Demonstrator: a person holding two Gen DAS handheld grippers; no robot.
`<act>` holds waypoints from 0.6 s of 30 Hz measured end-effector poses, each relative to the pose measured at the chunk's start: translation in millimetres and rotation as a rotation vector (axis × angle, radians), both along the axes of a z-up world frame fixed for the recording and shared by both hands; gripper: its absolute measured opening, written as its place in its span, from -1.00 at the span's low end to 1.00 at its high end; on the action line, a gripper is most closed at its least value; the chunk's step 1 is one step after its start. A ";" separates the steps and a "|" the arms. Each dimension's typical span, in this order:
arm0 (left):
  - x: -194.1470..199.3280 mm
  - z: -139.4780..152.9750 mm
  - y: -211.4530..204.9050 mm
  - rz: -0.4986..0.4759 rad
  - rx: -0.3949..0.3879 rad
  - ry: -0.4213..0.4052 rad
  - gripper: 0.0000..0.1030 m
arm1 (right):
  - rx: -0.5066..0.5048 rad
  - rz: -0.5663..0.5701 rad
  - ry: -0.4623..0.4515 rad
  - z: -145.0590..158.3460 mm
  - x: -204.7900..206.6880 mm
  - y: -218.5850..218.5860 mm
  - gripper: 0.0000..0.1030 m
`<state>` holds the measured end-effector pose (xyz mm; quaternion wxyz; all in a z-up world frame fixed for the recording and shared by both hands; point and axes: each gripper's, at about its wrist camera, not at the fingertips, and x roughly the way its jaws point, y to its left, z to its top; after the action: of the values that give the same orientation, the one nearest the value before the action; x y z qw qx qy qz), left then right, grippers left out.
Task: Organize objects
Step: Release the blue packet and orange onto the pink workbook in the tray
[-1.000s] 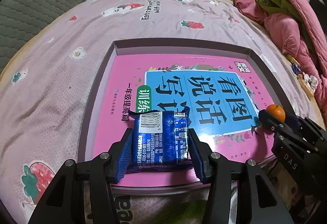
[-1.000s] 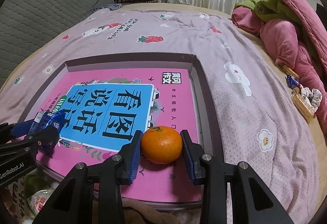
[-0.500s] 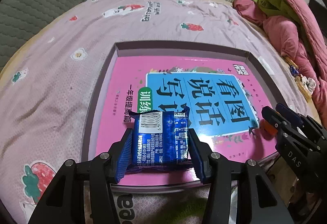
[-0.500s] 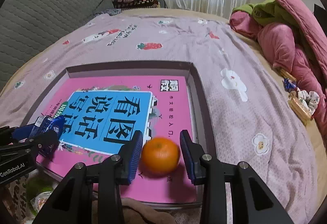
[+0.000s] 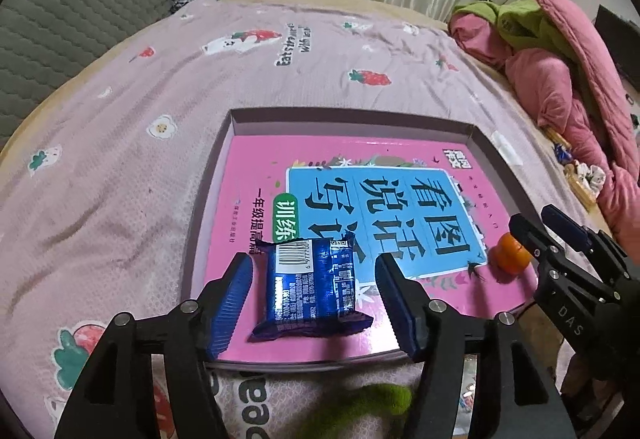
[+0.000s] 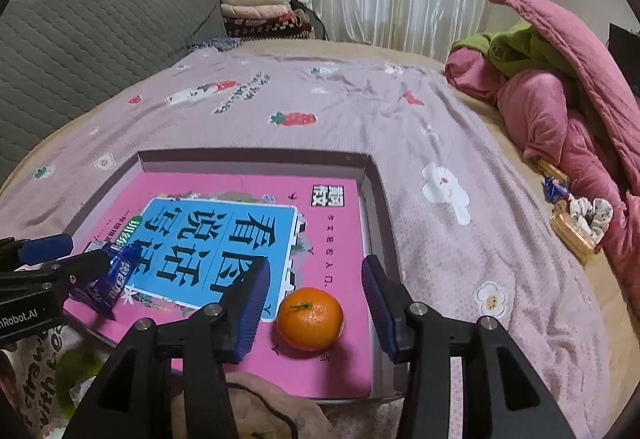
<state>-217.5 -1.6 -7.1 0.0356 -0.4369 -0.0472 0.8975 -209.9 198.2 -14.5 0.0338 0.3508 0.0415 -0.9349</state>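
A shallow box (image 5: 352, 119) on the bed holds a pink book (image 5: 248, 207). A blue snack packet (image 5: 310, 289) lies on the book's near left corner, between the fingers of my open left gripper (image 5: 314, 299), with gaps on both sides. A small orange (image 6: 310, 313) rests on the book's near right part, between the fingers of my open right gripper (image 6: 316, 301), untouched. The orange (image 5: 510, 259) and the right gripper (image 5: 560, 235) also show in the left wrist view. The packet (image 6: 116, 275) and the left gripper (image 6: 60, 259) show in the right wrist view.
The box sits on a mauve strawberry-print bedspread (image 5: 240, 51). Pink and green bedding (image 6: 560, 87) is piled at the right, with small wrapped snacks (image 6: 568, 215) below it. A grey headboard (image 6: 80, 39) stands at the left. Bags and cloth lie at the near edge (image 6: 36, 379).
Both grippers have opened: the left let go of the blue packet and the right let go of the orange. Both items now rest on the book, and the grippers have drawn back slightly.
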 end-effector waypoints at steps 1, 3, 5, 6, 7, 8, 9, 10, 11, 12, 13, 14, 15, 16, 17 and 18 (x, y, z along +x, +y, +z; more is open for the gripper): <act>1.8 2.3 -1.5 0.002 0.002 0.007 0.29 | 0.002 0.005 0.010 2.6 2.0 -0.1 -0.05; 5.9 8.1 -5.7 0.009 0.006 0.023 0.33 | 0.001 0.009 0.035 7.4 5.6 0.6 0.02; 12.2 14.8 -10.5 0.018 0.011 0.046 0.36 | -0.008 0.021 0.067 14.4 11.7 2.2 0.12; 15.4 18.0 -12.4 0.023 0.010 0.058 0.38 | -0.014 0.024 0.081 17.5 14.7 3.6 0.13; 19.3 21.3 -13.9 0.028 0.005 0.073 0.39 | -0.020 0.028 0.097 21.1 18.5 4.9 0.15; 24.1 25.6 -15.7 0.034 -0.001 0.089 0.41 | -0.029 0.032 0.118 25.7 23.7 7.1 0.18; 28.1 28.7 -17.0 0.038 -0.005 0.102 0.42 | -0.033 0.035 0.127 28.2 26.6 8.5 0.20; 32.7 32.2 -18.5 0.041 -0.006 0.117 0.42 | -0.041 0.044 0.141 32.0 31.5 10.6 0.25; 38.0 36.2 -19.9 0.042 -0.006 0.135 0.42 | -0.048 0.048 0.150 34.7 34.7 12.4 0.27; 43.0 39.9 -21.5 0.046 -0.010 0.151 0.43 | -0.053 0.048 0.160 36.9 38.3 14.6 0.28; 48.2 44.1 -23.2 0.050 -0.013 0.168 0.43 | -0.059 0.052 0.166 39.0 42.2 16.2 0.29; 53.6 47.7 -24.3 0.050 -0.016 0.184 0.43 | -0.072 0.056 0.171 41.2 47.2 18.2 0.29; 59.0 50.8 -25.6 0.054 -0.015 0.198 0.43 | -0.082 0.057 0.174 42.6 51.1 19.7 0.29; 63.7 53.1 -26.4 0.056 -0.015 0.211 0.43 | -0.091 0.059 0.174 43.1 55.1 20.8 0.30; 70.0 55.6 -27.1 0.056 -0.021 0.227 0.44 | -0.104 0.065 0.172 43.6 60.8 22.1 0.30; 74.8 56.8 -28.2 0.062 -0.025 0.240 0.44 | -0.109 0.066 0.172 43.5 64.6 23.0 0.30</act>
<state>-142.7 -29.8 49.6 0.0080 -0.3253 -0.0450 0.9445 -145.3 221.2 29.0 0.0800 0.2652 0.0049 -0.9608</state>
